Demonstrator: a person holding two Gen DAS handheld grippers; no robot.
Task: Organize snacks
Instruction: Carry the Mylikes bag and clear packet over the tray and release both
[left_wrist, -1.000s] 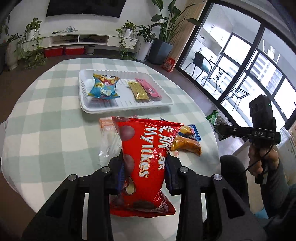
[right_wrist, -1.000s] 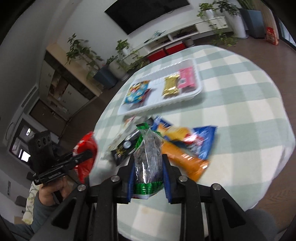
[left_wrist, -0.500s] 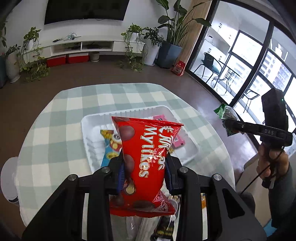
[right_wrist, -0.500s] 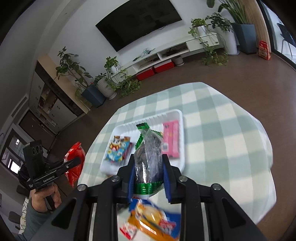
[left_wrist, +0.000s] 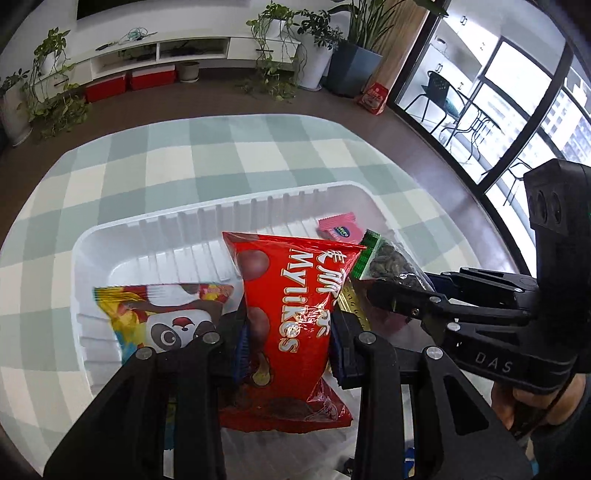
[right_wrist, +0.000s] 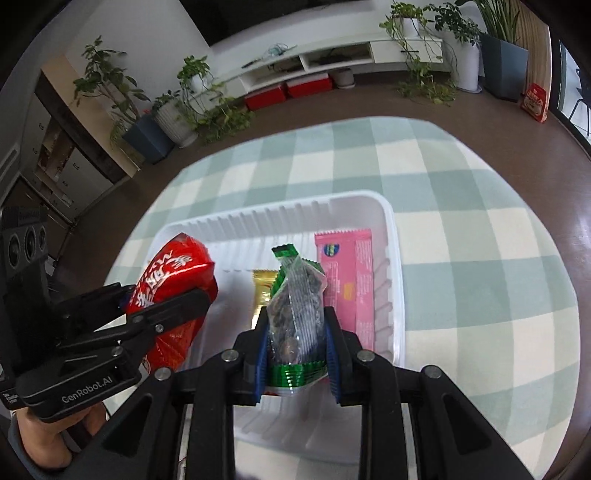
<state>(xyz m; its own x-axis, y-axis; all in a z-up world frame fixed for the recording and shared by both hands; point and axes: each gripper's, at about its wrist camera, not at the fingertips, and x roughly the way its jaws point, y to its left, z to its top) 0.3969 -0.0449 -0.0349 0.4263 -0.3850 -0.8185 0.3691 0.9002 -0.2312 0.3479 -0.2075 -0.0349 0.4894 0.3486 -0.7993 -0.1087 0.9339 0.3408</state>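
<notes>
Overhead, both tongs hang above the white tray (left_wrist: 110, 236) on the checked tabletop (right_wrist: 461, 206). Left tongs (left_wrist: 286, 343) grip a red bag (left_wrist: 291, 314) — held upright over the tray's middle. Right tongs (right_wrist: 295, 354) grip a seed packet (right_wrist: 295, 310), green-edged, just beside it. Lying in the tray: a panda bag (left_wrist: 162, 314), a gold bar (right_wrist: 262, 295) and a pink packet (right_wrist: 347, 280).
</notes>
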